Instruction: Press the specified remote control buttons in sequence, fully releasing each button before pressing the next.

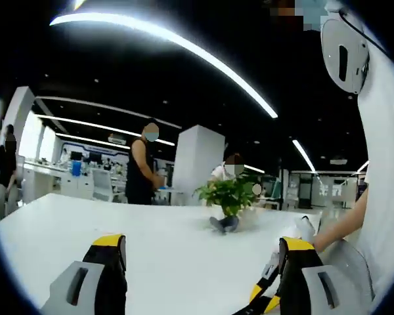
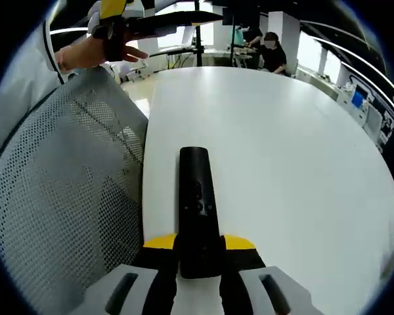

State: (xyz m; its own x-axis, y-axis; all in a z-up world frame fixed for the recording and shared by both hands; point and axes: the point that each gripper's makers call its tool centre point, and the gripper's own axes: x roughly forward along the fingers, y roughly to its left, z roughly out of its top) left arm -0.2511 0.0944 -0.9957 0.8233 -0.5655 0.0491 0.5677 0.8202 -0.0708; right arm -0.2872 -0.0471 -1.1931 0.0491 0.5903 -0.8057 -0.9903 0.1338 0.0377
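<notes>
Fingers on the right gripper (image 2: pixel 198 257) are clenched on the near end of the black remote (image 2: pixel 197 197). The remote sticks out straight ahead over the white worktop (image 2: pixel 282 164), near its edge, with a mesh chair (image 2: pixel 59 197) just beside it. Small buttons sit about halfway along the top of the remote, but they are too small to tell apart.

The left gripper (image 1: pixel 203 262) is up in the air with its fingers spread wide and nothing between them. It looks out across the worktop at a green plant (image 1: pixel 228 195), not at the remote.

To do this step well, I think the right gripper should keep the remote flat and steady, so it does not tip when pushed. The left gripper needs to turn toward the remote and come down over the buttons. One fingertip should push just one button, straight down, then lift right off before the next push. A slanted push could hit two buttons at once. The remote should stay over the worktop where it is easy to see.
</notes>
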